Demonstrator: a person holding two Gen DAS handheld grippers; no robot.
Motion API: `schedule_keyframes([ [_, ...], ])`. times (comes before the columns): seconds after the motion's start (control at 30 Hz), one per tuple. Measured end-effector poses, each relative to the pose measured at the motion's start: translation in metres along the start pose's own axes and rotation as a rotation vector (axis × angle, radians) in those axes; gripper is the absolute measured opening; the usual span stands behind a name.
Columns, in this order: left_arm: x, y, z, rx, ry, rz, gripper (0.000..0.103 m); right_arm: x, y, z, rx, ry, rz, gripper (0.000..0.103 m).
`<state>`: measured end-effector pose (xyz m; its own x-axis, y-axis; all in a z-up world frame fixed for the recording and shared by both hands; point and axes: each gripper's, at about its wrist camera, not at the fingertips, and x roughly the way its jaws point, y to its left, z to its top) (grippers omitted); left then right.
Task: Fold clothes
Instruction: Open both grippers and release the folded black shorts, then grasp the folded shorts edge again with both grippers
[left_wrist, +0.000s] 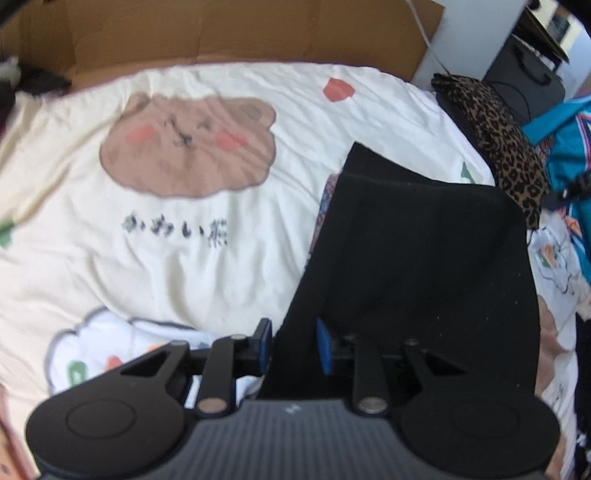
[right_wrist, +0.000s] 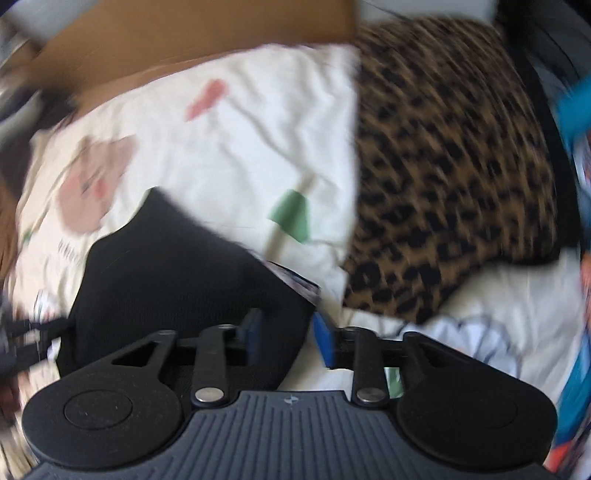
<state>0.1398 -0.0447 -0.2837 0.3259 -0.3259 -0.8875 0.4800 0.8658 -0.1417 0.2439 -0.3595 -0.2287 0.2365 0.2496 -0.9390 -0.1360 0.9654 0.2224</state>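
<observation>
I had the black garment (left_wrist: 417, 258) lifted over the bed (left_wrist: 184, 277), near its right side, with a leopard-print cloth (left_wrist: 506, 147) lying farther right. My left tool (left_wrist: 293, 341) pinched one near edge of it between its blue pads, and my right tool (right_wrist: 286, 338) seemed to clamp the other near edge, though blur left that grip less certain. To fold well, I judged I should keep both grips level and the cloth taut between them, then lay the far hem down flat on the bed, clear of the leopard-print cloth.
</observation>
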Motion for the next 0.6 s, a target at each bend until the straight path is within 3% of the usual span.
schedule_keyframes([
  [0.07,-0.010,-0.002,0.007,0.026,-0.011,0.008,0.026,-0.009,0.006,0.006,-0.041,-0.009,0.009,0.040],
  [0.23,-0.028,-0.007,0.038,0.047,-0.056,0.011,0.027,-0.011,0.007,-0.003,0.055,-0.068,0.080,0.040],
  [0.4,-0.024,-0.027,0.068,0.123,-0.059,-0.036,0.027,-0.007,0.002,-0.031,0.161,-0.132,0.127,0.040],
  [0.6,0.000,-0.051,0.080,0.150,-0.048,-0.086,0.027,-0.010,-0.006,-0.082,0.254,-0.269,0.169,0.040],
])
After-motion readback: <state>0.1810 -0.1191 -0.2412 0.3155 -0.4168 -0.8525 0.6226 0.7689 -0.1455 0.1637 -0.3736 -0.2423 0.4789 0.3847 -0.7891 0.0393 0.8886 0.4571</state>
